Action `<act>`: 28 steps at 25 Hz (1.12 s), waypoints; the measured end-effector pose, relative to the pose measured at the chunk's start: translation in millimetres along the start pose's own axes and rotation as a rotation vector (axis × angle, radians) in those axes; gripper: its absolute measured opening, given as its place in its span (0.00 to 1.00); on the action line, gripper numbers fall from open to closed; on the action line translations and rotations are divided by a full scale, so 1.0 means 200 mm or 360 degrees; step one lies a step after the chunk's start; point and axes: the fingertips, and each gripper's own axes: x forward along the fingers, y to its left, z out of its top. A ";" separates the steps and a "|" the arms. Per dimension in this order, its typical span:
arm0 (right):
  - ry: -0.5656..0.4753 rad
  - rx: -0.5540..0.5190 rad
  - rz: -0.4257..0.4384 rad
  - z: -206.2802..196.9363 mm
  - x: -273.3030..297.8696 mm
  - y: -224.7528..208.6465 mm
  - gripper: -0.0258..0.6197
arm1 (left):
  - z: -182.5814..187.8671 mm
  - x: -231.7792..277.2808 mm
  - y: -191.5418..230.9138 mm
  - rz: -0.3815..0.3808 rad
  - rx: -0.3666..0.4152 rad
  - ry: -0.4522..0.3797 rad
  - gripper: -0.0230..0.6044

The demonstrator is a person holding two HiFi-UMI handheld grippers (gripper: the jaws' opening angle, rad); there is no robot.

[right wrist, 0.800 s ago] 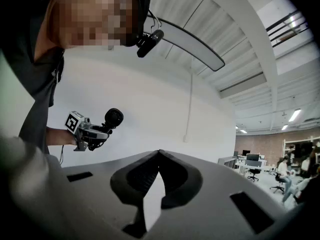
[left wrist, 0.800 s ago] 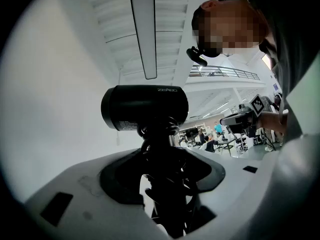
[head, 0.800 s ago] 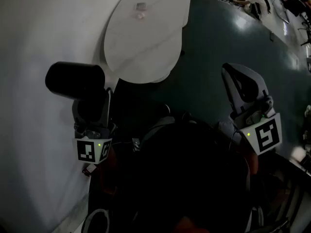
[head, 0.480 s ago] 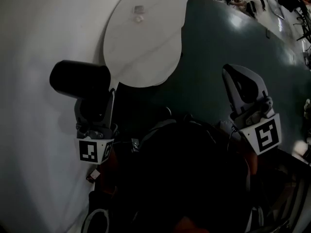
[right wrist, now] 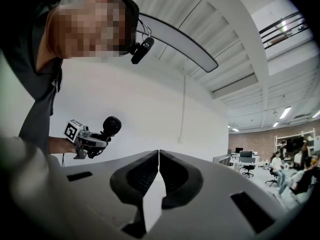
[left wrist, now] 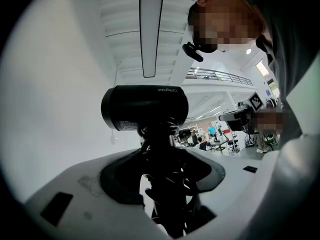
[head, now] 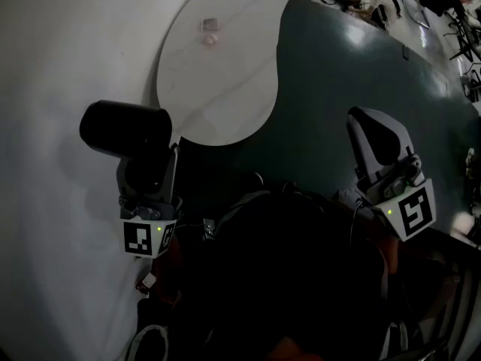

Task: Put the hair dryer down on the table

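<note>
Right now my left hand-held gripper (head: 147, 173) is clamped on the handle of the black hair dryer (head: 125, 128), and the dryer is up in the air, not on the table (head: 225, 89). From the head view its barrel sits crosswise above the jaws, just off the near left edge of the round white table, with the pale wall (head: 52, 66) behind it. In the left gripper view the jaws of that hand-held gripper (left wrist: 162, 184) press on the dark handle from both sides, what looks like cord is wound around it, and the barrel of the hair dryer (left wrist: 145, 108) lies level above them.

My right hand-held gripper (head: 367, 120) is well apart from the dryer, out over the dark floor (head: 338, 74). Its own view shows the jaws of this hand-held gripper (right wrist: 159, 156) drawn together with only a hairline slit between them and nothing in it. Far off in that view I can see the left one holding the hair dryer (right wrist: 111, 125) upright against the wall.

Two small objects (head: 209, 31) lie on the far part of the table; they are too small to tell what they are.
</note>
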 end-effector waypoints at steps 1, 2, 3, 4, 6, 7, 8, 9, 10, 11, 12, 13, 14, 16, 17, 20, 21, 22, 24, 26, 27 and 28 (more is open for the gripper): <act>0.0008 -0.0004 0.0000 0.01 0.01 0.00 0.05 | 0.00 -0.01 0.01 -0.0001 -0.0005 0.0006 0.41; 0.0016 -0.0011 0.0001 0.01 0.02 0.01 0.05 | 0.00 -0.02 0.02 0.0000 -0.0004 0.0008 0.41; 0.0021 -0.0022 0.0001 0.02 0.03 0.02 0.05 | 0.00 -0.03 0.03 0.0003 0.0007 0.0004 0.41; 0.0020 -0.0036 -0.0003 0.04 0.04 0.02 0.05 | 0.01 -0.03 0.04 0.0005 0.0026 -0.0006 0.41; 0.0014 -0.0059 -0.0016 0.07 0.06 0.05 0.05 | 0.03 -0.05 0.07 0.0005 0.0052 -0.0031 0.41; 0.0019 -0.0066 -0.0014 0.08 0.06 0.07 0.05 | 0.03 -0.06 0.07 0.0010 0.0046 -0.0036 0.41; 0.0029 -0.0075 -0.0006 0.08 0.06 0.09 0.05 | 0.01 -0.08 0.07 0.0018 0.0030 -0.0036 0.41; 0.0040 -0.0085 0.0006 0.09 0.06 0.11 0.05 | 0.00 -0.10 0.08 0.0027 0.0012 -0.0033 0.41; 0.0049 -0.0095 0.0018 0.08 0.07 0.12 0.05 | -0.02 -0.11 0.08 0.0037 -0.0002 -0.0028 0.41; 0.0059 -0.0103 0.0027 0.08 0.08 0.13 0.05 | -0.03 -0.12 0.09 0.0045 -0.0008 -0.0021 0.41; 0.0069 -0.0106 0.0035 0.07 0.09 0.13 0.05 | -0.04 -0.12 0.09 0.0053 -0.0010 -0.0011 0.41; 0.0078 -0.0107 0.0040 0.07 0.09 0.13 0.05 | -0.05 -0.13 0.10 0.0060 -0.0009 0.0000 0.41; 0.0084 -0.0107 0.0047 0.05 0.10 0.13 0.05 | -0.06 -0.13 0.10 0.0069 -0.0006 0.0008 0.41; 0.0088 -0.0099 0.0066 0.03 0.12 0.11 0.05 | -0.07 -0.13 0.10 0.0091 -0.0004 0.0024 0.41; 0.0090 -0.0092 0.0080 0.01 0.13 0.10 0.05 | -0.09 -0.12 0.10 0.0104 -0.0004 0.0035 0.41; 0.0096 -0.0067 0.0135 -0.04 0.22 0.03 0.05 | -0.11 -0.07 0.11 0.0154 -0.0010 0.0071 0.41; 0.0092 -0.0061 0.0155 -0.05 0.25 -0.01 0.05 | -0.11 -0.04 0.12 0.0172 -0.0007 0.0081 0.41; 0.0083 -0.0055 0.0173 -0.06 0.29 -0.04 0.05 | -0.11 -0.01 0.13 0.0190 0.0002 0.0090 0.41; 0.0070 -0.0034 0.0214 -0.08 0.33 -0.09 0.05 | -0.12 0.02 0.12 0.0230 0.0021 0.0111 0.41; 0.0065 -0.0026 0.0267 -0.10 0.34 -0.10 0.05 | -0.12 0.00 0.10 0.0282 0.0021 0.0133 0.41; 0.0059 -0.0025 0.0292 -0.11 0.34 -0.11 0.05 | -0.11 -0.01 0.09 0.0312 0.0021 0.0143 0.41; 0.0049 -0.0022 0.0313 -0.11 0.34 -0.12 0.05 | -0.11 -0.02 0.08 0.0341 0.0024 0.0154 0.41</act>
